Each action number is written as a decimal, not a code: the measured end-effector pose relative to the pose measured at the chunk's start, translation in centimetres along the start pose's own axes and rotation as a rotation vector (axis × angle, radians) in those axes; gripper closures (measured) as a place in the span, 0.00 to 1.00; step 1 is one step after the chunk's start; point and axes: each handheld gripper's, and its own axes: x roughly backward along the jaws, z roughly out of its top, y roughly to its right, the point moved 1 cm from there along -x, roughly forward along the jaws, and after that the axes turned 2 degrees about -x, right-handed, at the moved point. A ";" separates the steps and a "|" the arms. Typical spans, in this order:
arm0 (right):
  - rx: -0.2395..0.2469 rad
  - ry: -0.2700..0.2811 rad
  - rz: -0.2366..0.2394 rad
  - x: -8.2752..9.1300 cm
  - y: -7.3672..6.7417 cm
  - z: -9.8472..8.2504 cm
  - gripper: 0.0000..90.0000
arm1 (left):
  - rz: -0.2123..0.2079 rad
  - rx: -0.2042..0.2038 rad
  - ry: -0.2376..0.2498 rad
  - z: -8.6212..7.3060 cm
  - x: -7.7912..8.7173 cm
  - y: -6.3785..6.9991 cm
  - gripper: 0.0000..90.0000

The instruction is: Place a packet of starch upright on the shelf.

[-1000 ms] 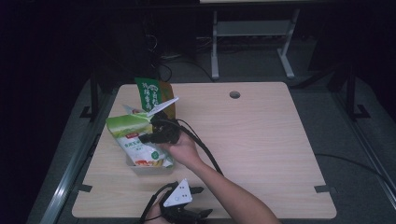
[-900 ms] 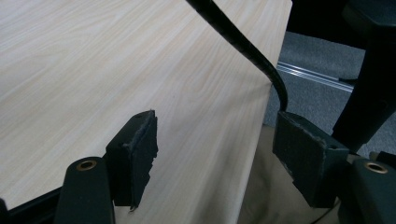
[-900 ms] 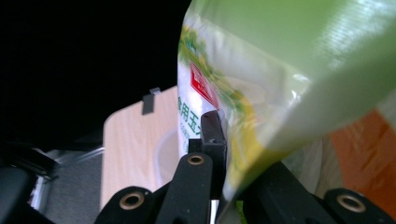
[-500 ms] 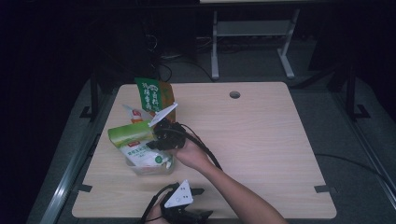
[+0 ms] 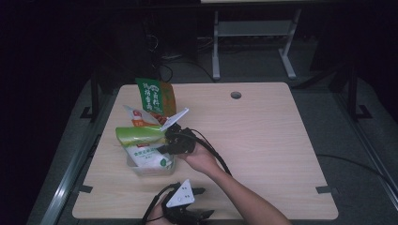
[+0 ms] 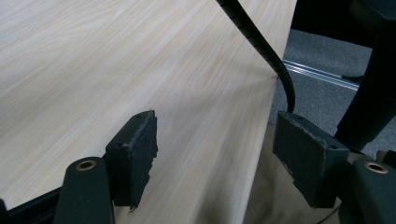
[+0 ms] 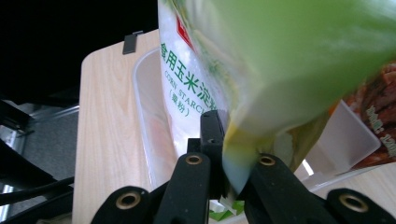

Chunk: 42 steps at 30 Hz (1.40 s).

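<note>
My right gripper (image 7: 233, 140) is shut on the edge of a green bag (image 7: 289, 60), which hangs tilted over a clear plastic container (image 7: 144, 116). A white corn starch bag (image 7: 187, 79) lies in that container. From above, the right gripper (image 5: 165, 140) holds the green bag (image 5: 140, 134) just over the container (image 5: 136, 169) and the starch bag (image 5: 149, 157), left of the table's middle. My left gripper (image 5: 202, 202) rests open at the table's near edge. In its own view the left gripper (image 6: 215, 135) has nothing between its jaws.
A green and orange bag (image 5: 155, 96) stands upright behind the container, with a red and white packet (image 5: 136, 116) beside it. The right gripper's black cable (image 6: 261, 46) trails across the wooden table (image 5: 263, 136). A round hole (image 5: 235, 95) sits near the far edge.
The right gripper has carried the green bag slightly to the right and toward the near edge, lower over the container. The left gripper has stayed put.
</note>
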 end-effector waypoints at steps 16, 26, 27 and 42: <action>-0.013 0.066 0.043 3.3 0.7 -0.8 0.67 | 0.043 0.020 0.013 0.2 0.2 -1.0 0.32; -0.060 0.076 -0.010 7.3 2.4 -2.9 0.58 | 0.066 0.014 0.009 0.6 0.0 -1.7 0.30; -0.065 0.075 -0.019 7.6 2.5 -3.1 0.57 | 0.067 0.019 0.010 0.6 0.0 -1.7 0.30; -0.135 0.060 -0.085 10.6 5.3 -6.2 0.47 | 0.077 0.032 0.015 0.9 -0.3 -2.3 0.30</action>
